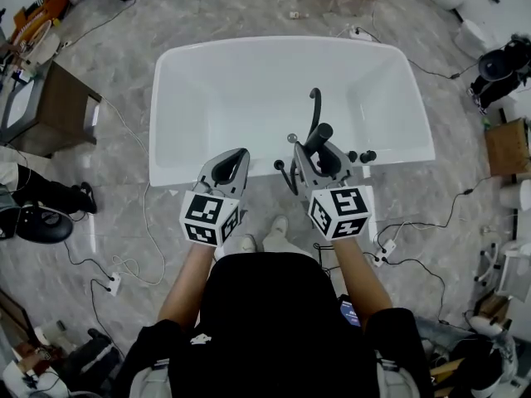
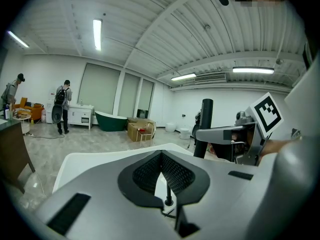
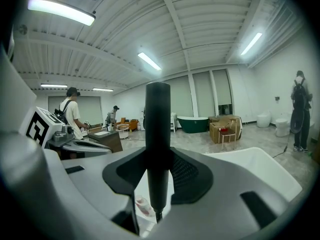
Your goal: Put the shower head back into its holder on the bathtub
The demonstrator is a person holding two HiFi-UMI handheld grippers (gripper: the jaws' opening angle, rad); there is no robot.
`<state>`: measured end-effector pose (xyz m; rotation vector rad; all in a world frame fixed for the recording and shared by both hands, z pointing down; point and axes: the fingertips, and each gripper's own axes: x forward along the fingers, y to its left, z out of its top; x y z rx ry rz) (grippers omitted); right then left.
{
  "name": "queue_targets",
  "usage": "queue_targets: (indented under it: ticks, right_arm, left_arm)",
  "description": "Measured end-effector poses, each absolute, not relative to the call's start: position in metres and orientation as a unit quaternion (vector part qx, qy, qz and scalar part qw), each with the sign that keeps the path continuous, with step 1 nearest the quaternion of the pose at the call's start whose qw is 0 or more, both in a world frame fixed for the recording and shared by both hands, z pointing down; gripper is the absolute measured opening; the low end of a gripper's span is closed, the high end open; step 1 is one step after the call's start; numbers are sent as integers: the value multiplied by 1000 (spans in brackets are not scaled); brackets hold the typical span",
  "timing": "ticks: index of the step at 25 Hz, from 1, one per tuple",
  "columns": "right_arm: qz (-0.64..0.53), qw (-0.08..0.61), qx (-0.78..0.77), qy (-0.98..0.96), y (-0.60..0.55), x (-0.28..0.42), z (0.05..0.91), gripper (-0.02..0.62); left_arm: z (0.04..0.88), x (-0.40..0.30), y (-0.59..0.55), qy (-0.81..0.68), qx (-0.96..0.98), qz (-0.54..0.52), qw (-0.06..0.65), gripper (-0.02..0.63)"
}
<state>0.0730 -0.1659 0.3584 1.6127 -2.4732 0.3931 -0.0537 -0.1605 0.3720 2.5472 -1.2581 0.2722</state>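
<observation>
The white bathtub [image 1: 199, 73] lies straight ahead of me, its near rim under both grippers. My right gripper [image 1: 319, 157] is shut on the black shower head [image 1: 320, 134], which stands upright between the jaws [image 3: 157, 134] over the rim. A curved black faucet spout [image 1: 314, 106] rises just beyond it, and two black knobs [image 1: 362, 156] sit to its right. Left of it a small black fitting [image 1: 280, 167] stands on the rim. My left gripper [image 1: 236, 159] hovers over the rim, shut and empty [image 2: 161, 156]. From it the shower head [image 2: 206, 126] shows at the right.
A wooden cabinet [image 1: 58, 106] stands left of the tub and a cardboard box [image 1: 506, 146] at the right. Cables and a power strip [image 1: 114, 284] trail over the marble floor. Far off, people [image 2: 62, 111] stand by a green tub [image 2: 111, 120].
</observation>
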Motion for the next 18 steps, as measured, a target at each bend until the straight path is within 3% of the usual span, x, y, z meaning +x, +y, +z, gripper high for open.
queue_targets:
  ticks: [18]
  right_arm:
    - [128, 72, 514, -845, -211, 62, 356, 138]
  left_arm:
    - [371, -68, -195, -468, 867, 95, 142, 14]
